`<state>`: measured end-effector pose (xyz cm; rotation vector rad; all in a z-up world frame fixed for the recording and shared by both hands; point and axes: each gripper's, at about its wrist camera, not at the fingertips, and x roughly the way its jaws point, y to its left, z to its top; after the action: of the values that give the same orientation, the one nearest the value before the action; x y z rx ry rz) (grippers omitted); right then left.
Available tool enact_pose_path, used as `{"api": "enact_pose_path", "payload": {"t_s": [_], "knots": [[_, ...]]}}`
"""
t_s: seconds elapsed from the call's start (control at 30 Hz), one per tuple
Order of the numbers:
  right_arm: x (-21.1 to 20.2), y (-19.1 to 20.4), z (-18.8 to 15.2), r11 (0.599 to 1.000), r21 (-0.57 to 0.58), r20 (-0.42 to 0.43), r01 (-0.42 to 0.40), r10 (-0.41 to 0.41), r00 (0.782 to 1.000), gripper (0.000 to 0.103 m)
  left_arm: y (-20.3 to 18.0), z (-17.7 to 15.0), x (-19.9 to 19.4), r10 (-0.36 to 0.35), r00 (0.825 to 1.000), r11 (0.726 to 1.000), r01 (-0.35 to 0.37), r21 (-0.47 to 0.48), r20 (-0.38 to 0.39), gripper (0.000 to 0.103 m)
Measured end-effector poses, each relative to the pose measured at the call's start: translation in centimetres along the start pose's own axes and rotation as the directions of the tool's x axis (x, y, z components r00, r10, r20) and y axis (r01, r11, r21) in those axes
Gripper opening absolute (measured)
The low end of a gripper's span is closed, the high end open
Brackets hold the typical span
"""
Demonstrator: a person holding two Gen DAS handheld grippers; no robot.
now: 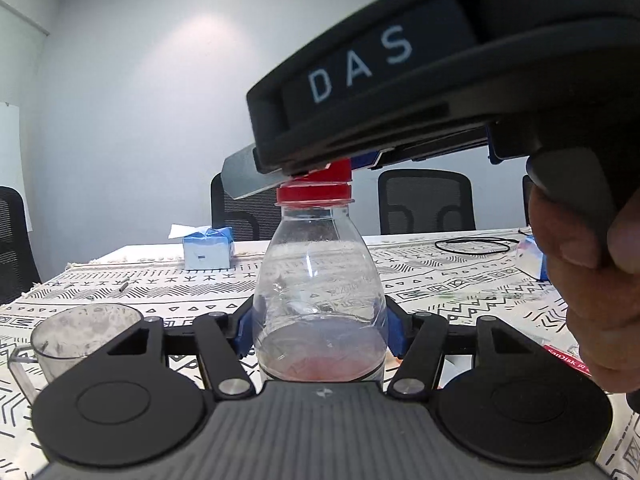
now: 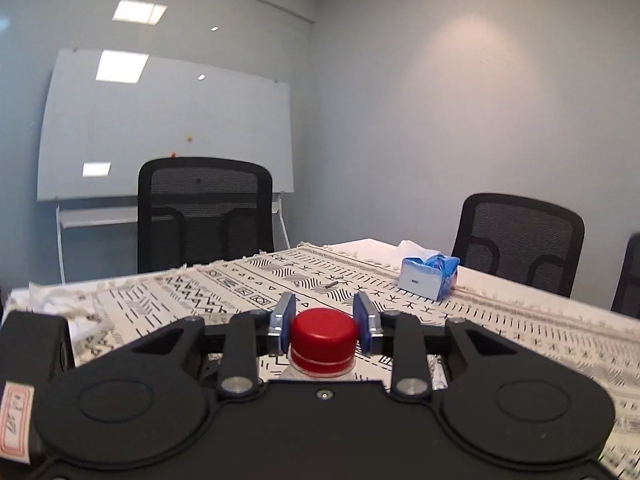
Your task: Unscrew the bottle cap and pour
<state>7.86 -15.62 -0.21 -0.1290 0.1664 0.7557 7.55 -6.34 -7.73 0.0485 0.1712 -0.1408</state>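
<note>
The clear plastic bottle [image 1: 320, 288] stands upright on the patterned tablecloth [image 1: 460, 280], its long axis vertical and its neck pointing straight up; a shallow layer of reddish liquid [image 1: 320, 364] sits at its base; the left gripper [image 1: 320, 330] is clamped on the lower body, a blue pad pressed against each side. The red cap [image 2: 323, 338] is on the neck; the right gripper [image 2: 324, 322] comes in from above and level with it; its blue pads [image 2: 286, 322] flank the cap, the left pad close against it and the right one showing a thin gap, so I cannot tell whether the grip is closed on it. A clear measuring cup [image 1: 86, 338] stands to the bottle's left, near but apart; a blue tissue box [image 1: 208, 249] sits further back on the cloth.
</note>
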Motion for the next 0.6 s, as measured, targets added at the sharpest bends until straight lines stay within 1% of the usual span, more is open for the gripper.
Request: {"api": "enact_pose_path", "payload": {"t_s": [0.07, 0.13, 0.2, 0.23, 0.27, 0.3, 0.33, 0.37, 0.4, 0.43, 0.47, 0.5, 0.53, 0.57, 0.6], "knots": [[0.2, -1.2, 0.0, 0.997, -0.012, -0.007, -0.076, 0.076, 0.997, 0.033, 0.1, 0.0, 0.0, -0.006, 1.000, 1.000, 0.006, 0.000, 0.000, 0.057], [0.7, -2.5, 0.0, 0.984, -0.029, -0.009, -0.174, 0.174, 0.985, 0.033, 0.2, 0.1, 0.0, -0.013, 1.000, 1.000, 0.013, -0.003, -0.001, 0.057], [1.1, -4.1, -0.1, 0.954, -0.056, -0.001, -0.296, 0.296, 0.955, 0.033, 0.3, 0.1, 0.0, -0.022, 1.000, 1.000, 0.022, -0.002, 0.000, 0.057], [1.3, -5.2, -0.3, 0.925, -0.075, 0.011, -0.373, 0.375, 0.927, 0.033, 0.3, 0.1, 0.0, -0.028, 1.000, 1.000, 0.028, 0.000, -0.002, 0.057], [1.6, -6.3, -0.5, 0.891, -0.081, 0.020, -0.447, 0.450, 0.893, 0.033, 0.3, 0.1, 0.0, -0.030, 1.000, 1.000, 0.030, 0.001, -0.002, 0.057], [1.8, -6.9, -0.4, 0.873, -0.069, 0.019, -0.483, 0.485, 0.874, 0.033, 0.3, 0.1, 0.1, -0.030, 1.000, 1.000, 0.030, 0.001, -0.002, 0.057], [2.1, -7.3, -0.2, 0.862, -0.054, 0.013, -0.505, 0.506, 0.862, 0.033, 0.4, 0.1, 0.1, -0.030, 1.000, 1.000, 0.030, -0.002, -0.001, 0.057], [2.1, -7.2, 0.0, 0.865, -0.052, 0.003, -0.499, 0.500, 0.866, 0.033, 0.4, 0.1, 0.1, -0.026, 1.000, 1.000, 0.026, 0.001, 0.000, 0.057], [1.9, -6.7, 0.3, 0.878, -0.060, -0.006, -0.474, 0.475, 0.880, 0.034, 0.3, 0.1, 0.2, -0.022, 1.000, 1.000, 0.022, 0.004, 0.000, 0.057], [1.5, -5.8, 0.4, 0.905, -0.065, -0.013, -0.421, 0.421, 0.907, 0.034, 0.4, 0.1, 0.3, -0.016, 1.000, 1.000, 0.016, 0.002, 0.000, 0.057], [1.0, -4.5, 0.6, 0.938, -0.068, -0.018, -0.339, 0.338, 0.941, 0.036, 0.4, 0.1, 0.3, -0.009, 1.000, 1.000, 0.009, -0.004, 0.000, 0.057], [0.7, -3.7, 0.6, 0.959, -0.069, -0.020, -0.275, 0.274, 0.961, 0.047, 0.5, 0.1, 0.4, -0.006, 1.000, 1.000, 0.006, -0.006, 0.000, 0.058], [0.5, -2.7, 0.6, 0.981, -0.059, -0.024, -0.185, 0.184, 0.983, 0.053, 0.4, 0.1, 0.5, 0.001, 1.000, 1.000, -0.001, -0.003, -0.001, 0.058], [0.3, -1.6, 0.6, 0.995, -0.042, -0.028, -0.095, 0.094, 0.995, 0.057, 0.3, 0.1, 0.5, 0.012, 1.000, 1.000, -0.012, 0.001, -0.002, 0.058], [0.3, -1.1, 0.4, 0.998, -0.028, -0.025, -0.053, 0.053, 0.998, 0.055, 0.2, 0.1, 0.5, 0.023, 1.000, 1.000, -0.023, 0.005, -0.003, 0.058]]}}
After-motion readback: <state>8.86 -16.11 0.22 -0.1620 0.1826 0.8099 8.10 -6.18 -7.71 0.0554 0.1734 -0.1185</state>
